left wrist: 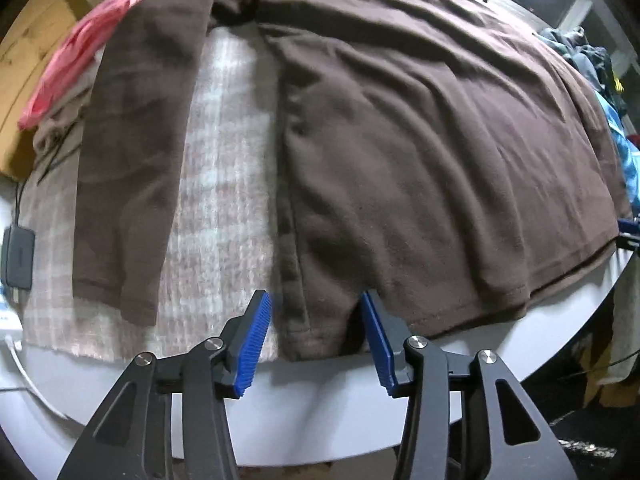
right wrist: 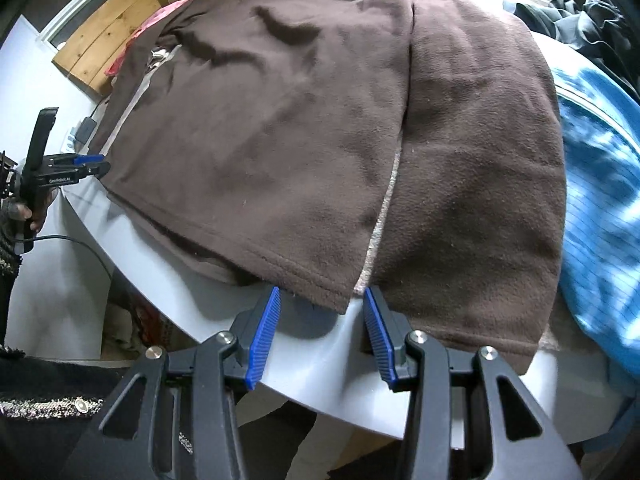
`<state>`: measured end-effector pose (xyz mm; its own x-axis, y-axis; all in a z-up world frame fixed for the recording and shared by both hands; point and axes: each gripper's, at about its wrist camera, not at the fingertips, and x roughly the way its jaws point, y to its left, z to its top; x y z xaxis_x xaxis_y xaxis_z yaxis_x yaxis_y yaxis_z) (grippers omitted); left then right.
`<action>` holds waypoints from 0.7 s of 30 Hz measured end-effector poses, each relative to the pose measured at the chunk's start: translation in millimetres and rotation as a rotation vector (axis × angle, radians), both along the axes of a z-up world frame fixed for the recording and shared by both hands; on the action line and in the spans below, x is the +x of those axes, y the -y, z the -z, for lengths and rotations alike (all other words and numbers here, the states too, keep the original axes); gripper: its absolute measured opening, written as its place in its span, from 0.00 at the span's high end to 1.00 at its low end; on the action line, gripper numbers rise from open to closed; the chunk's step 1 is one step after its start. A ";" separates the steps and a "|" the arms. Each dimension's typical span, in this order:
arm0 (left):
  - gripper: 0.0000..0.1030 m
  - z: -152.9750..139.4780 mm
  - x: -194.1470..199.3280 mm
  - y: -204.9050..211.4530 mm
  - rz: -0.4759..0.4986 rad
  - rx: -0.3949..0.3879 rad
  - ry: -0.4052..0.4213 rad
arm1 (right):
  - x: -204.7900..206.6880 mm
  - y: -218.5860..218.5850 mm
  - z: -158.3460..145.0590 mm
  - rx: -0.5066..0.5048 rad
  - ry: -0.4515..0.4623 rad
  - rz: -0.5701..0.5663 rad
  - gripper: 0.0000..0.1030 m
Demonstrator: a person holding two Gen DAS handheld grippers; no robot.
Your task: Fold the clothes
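A brown fleece garment [left wrist: 420, 140] lies spread flat on the white table [left wrist: 320, 400], one sleeve [left wrist: 132, 152] stretched along its left side. My left gripper [left wrist: 316, 304] is open, its blue pads either side of the garment's lower left hem corner at the table's front edge. In the right wrist view the same garment [right wrist: 280, 140] fills the table, the other sleeve [right wrist: 480, 184] lying alongside. My right gripper [right wrist: 320, 300] is open around the lower right hem corner. The left gripper [right wrist: 86, 164] also shows at the far left there.
A beige plaid blanket [left wrist: 224, 200] lies under the garment. A pink cloth [left wrist: 80, 52] lies at the back left by a wooden board [right wrist: 108, 32]. A blue tie-dye garment [right wrist: 600, 200] and dark clothes [right wrist: 580, 20] lie at the right. A black adapter [left wrist: 18, 258] with cables sits at the left edge.
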<state>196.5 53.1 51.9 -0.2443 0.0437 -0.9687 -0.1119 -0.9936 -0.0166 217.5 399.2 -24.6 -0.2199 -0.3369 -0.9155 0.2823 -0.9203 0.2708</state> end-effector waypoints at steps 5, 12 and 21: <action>0.96 -11.7 1.4 4.6 0.006 0.065 -0.041 | -1.7 -6.0 -4.0 -0.023 -0.001 0.017 0.58; 0.96 -57.6 7.5 49.3 -0.104 0.204 -0.126 | 10.6 -3.7 -17.6 -0.043 -0.062 -0.054 0.58; 0.96 -66.5 2.7 41.2 -0.096 0.213 -0.118 | 8.3 -0.8 3.5 0.060 -0.091 -0.065 0.59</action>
<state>199.2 11.8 118.4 -0.3683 0.2150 -0.9045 -0.0308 -0.9752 -0.2193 225.7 400.0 -28.1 -0.2829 -0.2987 -0.9115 0.3625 -0.9131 0.1867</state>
